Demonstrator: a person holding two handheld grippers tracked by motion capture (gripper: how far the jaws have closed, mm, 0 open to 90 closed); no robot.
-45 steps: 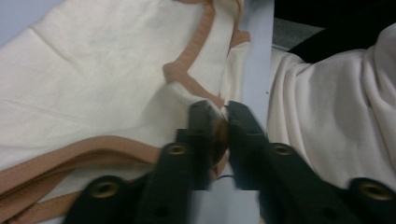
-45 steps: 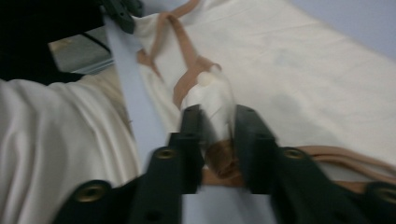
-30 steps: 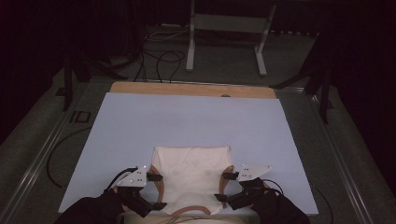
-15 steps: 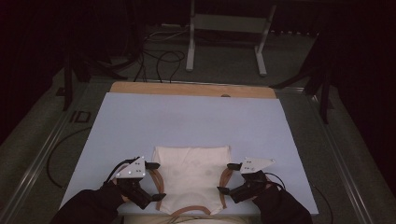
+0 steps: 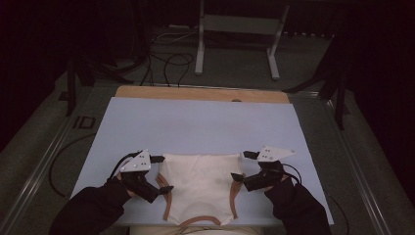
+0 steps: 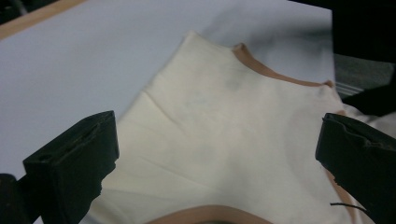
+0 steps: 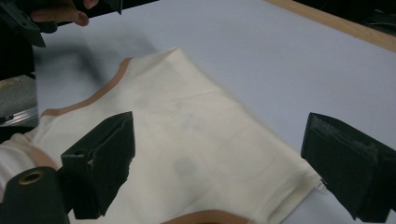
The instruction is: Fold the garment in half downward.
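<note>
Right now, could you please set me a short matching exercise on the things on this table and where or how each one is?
Things:
1. left gripper
2. right gripper
3. cream garment
4. wooden strip

Places or states:
A. along the far edge of the table
B. open, at the garment's right side
C. lying flat between the two grippers
D. open, at the garment's left side

Pairs: 1-D, 2-B, 3-C, 4-A

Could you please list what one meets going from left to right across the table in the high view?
Left gripper → cream garment with tan trim → right gripper, all on the pale blue table cover.
</note>
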